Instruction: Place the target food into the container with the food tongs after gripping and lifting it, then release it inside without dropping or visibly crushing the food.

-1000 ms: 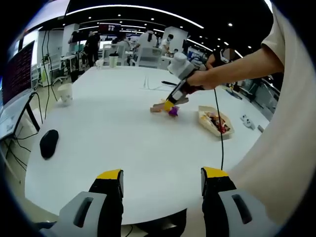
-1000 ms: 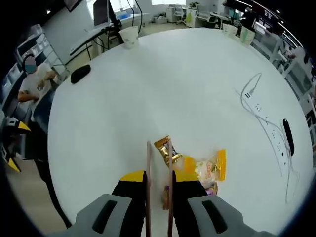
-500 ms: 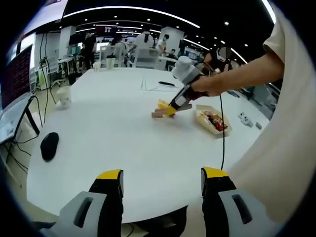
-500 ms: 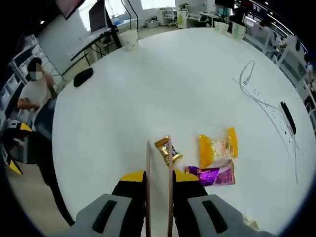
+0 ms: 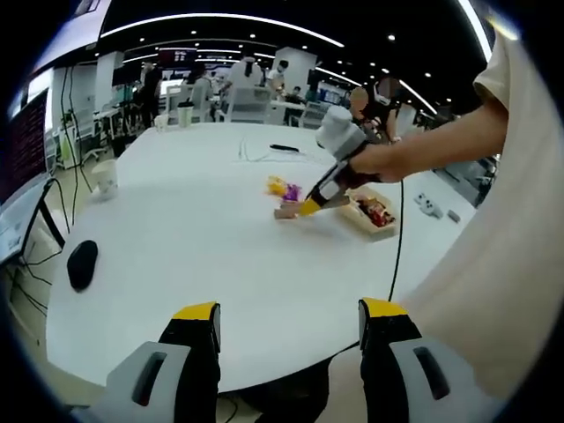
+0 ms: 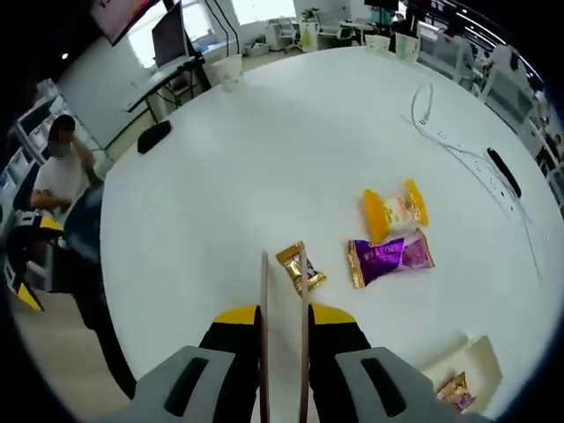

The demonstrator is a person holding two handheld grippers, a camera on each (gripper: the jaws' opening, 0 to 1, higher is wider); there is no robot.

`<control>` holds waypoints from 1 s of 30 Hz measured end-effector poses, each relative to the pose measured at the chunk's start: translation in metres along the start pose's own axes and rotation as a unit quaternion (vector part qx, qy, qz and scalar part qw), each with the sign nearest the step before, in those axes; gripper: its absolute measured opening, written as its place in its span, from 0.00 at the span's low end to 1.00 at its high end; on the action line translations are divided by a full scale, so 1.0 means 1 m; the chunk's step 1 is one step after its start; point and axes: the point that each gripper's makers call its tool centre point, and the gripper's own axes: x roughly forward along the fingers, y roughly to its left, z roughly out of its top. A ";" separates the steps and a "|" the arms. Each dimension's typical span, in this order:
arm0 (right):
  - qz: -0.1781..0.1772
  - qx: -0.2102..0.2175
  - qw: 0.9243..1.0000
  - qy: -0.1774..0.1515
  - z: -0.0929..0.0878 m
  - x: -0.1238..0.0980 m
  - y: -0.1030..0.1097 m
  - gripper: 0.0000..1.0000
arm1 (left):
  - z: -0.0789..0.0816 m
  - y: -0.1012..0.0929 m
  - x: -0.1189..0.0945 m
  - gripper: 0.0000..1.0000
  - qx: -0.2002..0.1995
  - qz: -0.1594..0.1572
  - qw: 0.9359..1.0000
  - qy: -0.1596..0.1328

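Right gripper (image 6: 282, 264) holds the food tongs (image 6: 282, 335) above a gold-wrapped snack (image 6: 300, 268) on the white worktop (image 6: 264, 150).
In the left gripper view, the person's right arm reaches in from 3 o'clock. The tongs' arms sit narrowly apart, tips empty, the snack just ahead. Orange packet (image 6: 394, 210) and purple packet (image 6: 389, 258) lie toward 2 o'clock; the container (image 6: 467, 370) toward 4 o'clock. Left gripper (image 5: 286, 339): jaws wide, empty.
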 end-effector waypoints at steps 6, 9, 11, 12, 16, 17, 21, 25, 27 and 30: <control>-0.003 0.008 1.000 -0.004 -0.006 -0.002 0.003 0.19 | 0.002 -0.004 0.000 0.63 0.006 -0.005 1.000 0.000; -0.001 0.013 1.000 -0.006 -0.010 -0.004 0.006 0.19 | 0.002 -0.004 0.000 0.63 0.008 -0.006 1.000 -0.001; -0.001 0.014 1.000 -0.007 -0.009 -0.004 0.008 0.19 | 0.002 -0.005 0.000 0.63 0.008 -0.007 1.000 -0.001; -0.001 0.015 1.000 -0.007 -0.013 -0.005 0.011 0.19 | 0.002 -0.005 0.000 0.63 0.011 -0.008 1.000 0.000; 0.002 0.008 1.000 -0.008 -0.013 -0.009 0.011 0.19 | 0.003 -0.006 0.000 0.63 0.014 -0.010 1.000 -0.001; 0.002 0.009 1.000 -0.009 -0.014 -0.010 0.009 0.19 | 0.003 -0.005 0.000 0.63 0.014 -0.010 1.000 -0.002; 0.001 0.002 1.000 -0.010 -0.015 -0.014 0.007 0.19 | 0.003 -0.006 0.002 0.63 0.017 -0.012 1.000 -0.001; -0.008 -0.048 0.999 0.002 -0.017 -0.018 -0.002 0.20 | 0.005 -0.008 0.005 0.63 0.019 -0.015 1.000 -0.001; -0.008 -0.068 0.998 0.008 -0.017 -0.020 -0.002 0.20 | 0.006 -0.009 0.006 0.63 0.018 -0.016 1.000 -0.002; -0.003 -0.108 0.994 0.014 -0.014 -0.020 -0.002 0.20 | 0.006 -0.010 0.006 0.63 0.018 -0.016 1.000 -0.002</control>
